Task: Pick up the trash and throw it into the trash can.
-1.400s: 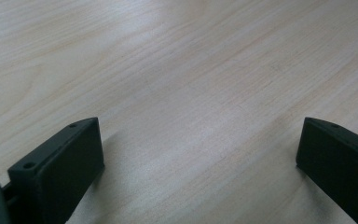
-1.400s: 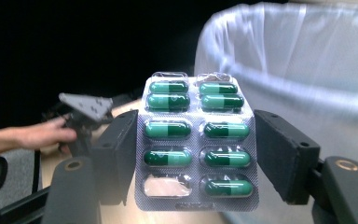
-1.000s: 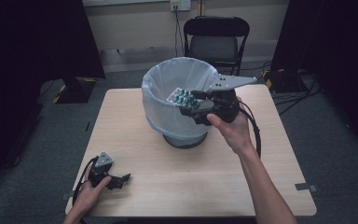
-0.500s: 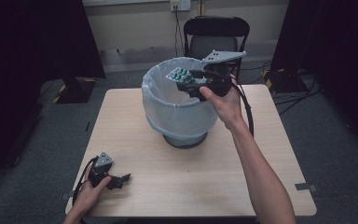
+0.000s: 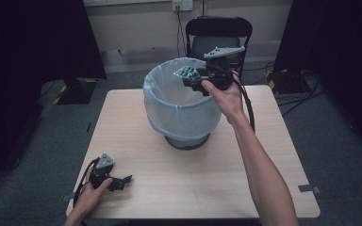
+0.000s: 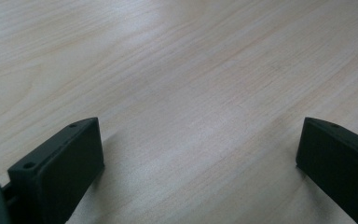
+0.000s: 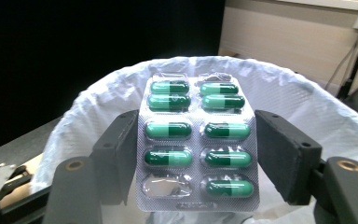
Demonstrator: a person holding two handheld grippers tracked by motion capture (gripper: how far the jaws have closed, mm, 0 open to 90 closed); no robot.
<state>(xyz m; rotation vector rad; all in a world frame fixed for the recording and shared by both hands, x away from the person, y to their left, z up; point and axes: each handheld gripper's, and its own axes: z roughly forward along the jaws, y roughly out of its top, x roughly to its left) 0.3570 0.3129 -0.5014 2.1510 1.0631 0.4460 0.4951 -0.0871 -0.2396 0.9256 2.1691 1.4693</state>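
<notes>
A silver blister pack of green capsules [image 7: 196, 140] is clamped between the jaws of my right gripper [image 7: 196, 154], which is shut on its two long edges. One pocket at its lower left is empty. In the high view the right gripper [image 5: 199, 77] holds the pack [image 5: 187, 73] over the open mouth of a bin lined with a white bag [image 5: 181, 110]. The bin's liner [image 7: 303, 107] rings the pack from behind. My left gripper [image 5: 122, 180] rests on the wooden table [image 5: 245, 155] near its front left corner, jaws open and nothing between them [image 6: 200, 158].
A black folding chair [image 5: 219, 35] stands behind the table's far edge. Cables and a dark box [image 5: 287, 80] lie on the floor at the right. Black curtains flank both sides. The bin occupies the table's far middle.
The right gripper carried the blister pack up and away from the bin's near side to above its opening. The left gripper stayed on the table.
</notes>
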